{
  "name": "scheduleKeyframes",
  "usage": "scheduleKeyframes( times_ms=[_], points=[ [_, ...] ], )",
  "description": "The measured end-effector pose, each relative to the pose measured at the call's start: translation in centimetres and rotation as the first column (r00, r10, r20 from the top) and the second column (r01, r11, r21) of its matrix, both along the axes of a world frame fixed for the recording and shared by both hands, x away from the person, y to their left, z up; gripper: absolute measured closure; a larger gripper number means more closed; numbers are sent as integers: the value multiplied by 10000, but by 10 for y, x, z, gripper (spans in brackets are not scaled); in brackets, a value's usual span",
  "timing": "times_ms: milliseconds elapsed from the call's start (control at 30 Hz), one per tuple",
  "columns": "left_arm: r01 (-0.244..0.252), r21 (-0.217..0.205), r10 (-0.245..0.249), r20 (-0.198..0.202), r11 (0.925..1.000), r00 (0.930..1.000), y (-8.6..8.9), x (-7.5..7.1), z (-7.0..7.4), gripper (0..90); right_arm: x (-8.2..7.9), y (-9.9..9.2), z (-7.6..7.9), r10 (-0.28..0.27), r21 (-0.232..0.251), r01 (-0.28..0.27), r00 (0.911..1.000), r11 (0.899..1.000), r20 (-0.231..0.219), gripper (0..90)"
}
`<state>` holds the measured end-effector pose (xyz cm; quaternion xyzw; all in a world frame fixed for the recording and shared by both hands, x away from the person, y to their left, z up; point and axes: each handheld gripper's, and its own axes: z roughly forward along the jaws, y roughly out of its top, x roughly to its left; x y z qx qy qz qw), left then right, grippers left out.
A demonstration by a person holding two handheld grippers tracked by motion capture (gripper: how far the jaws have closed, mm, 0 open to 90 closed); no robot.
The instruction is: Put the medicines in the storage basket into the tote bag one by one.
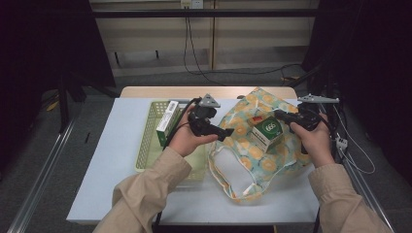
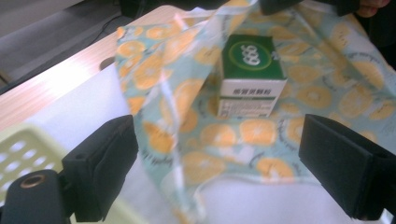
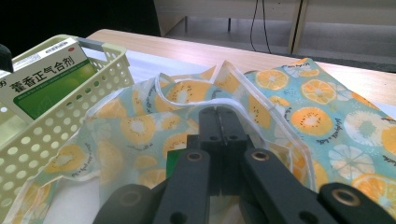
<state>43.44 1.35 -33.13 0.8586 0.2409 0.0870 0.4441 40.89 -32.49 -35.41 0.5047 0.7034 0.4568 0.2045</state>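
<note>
Presently, the green box (image 1: 266,131) lies on the fruit-print bag (image 1: 252,155). Left of the bag, the basket (image 1: 145,145) holds another box (image 1: 167,122). Left hand-held gripper (image 1: 227,132): jaws apart, empty. Right hand-held gripper (image 3: 219,128): jaws together against the bag's rim.

Soft printed cloth bag (image 1: 252,145), perforated plastic basket (image 1: 145,145), cardboard box (image 1: 266,132).

High view dim, dark corners; left gripper view soft, blurred; right gripper view sharper, evenly lit.
</note>
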Motion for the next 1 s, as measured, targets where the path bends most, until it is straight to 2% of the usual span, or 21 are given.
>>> scheduleKeyframes(
  times_ms=[200,367,433,533,767,1000],
  points=[
    [-720,261,723,-86,9971,9973,34,10,-2,116,0,0,1,13,-6,-13,10000,10000,35,900],
    [-1356,411,1357,8,9899,9908,63,18,-1,123,0,-1,1,10,-6,-10,10000,10000,43,900],
    [-1651,511,1653,-12,9850,9862,73,20,-1,123,0,-2,1,-1,-6,1,10000,10000,49,900],
    [-2010,939,1995,251,9751,9796,86,23,-6,126,-1,-2,1,-21,27,21,10000,10000,47,900],
    [-2641,1251,2650,94,9563,9642,114,32,-19,124,-1,-4,1,-34,38,34,10000,10000,29,900],
    [-3094,1502,3139,-64,9390,9494,127,39,-35,141,-2,-6,2,-66,77,65,9999,9999,82,900]
  ],
)
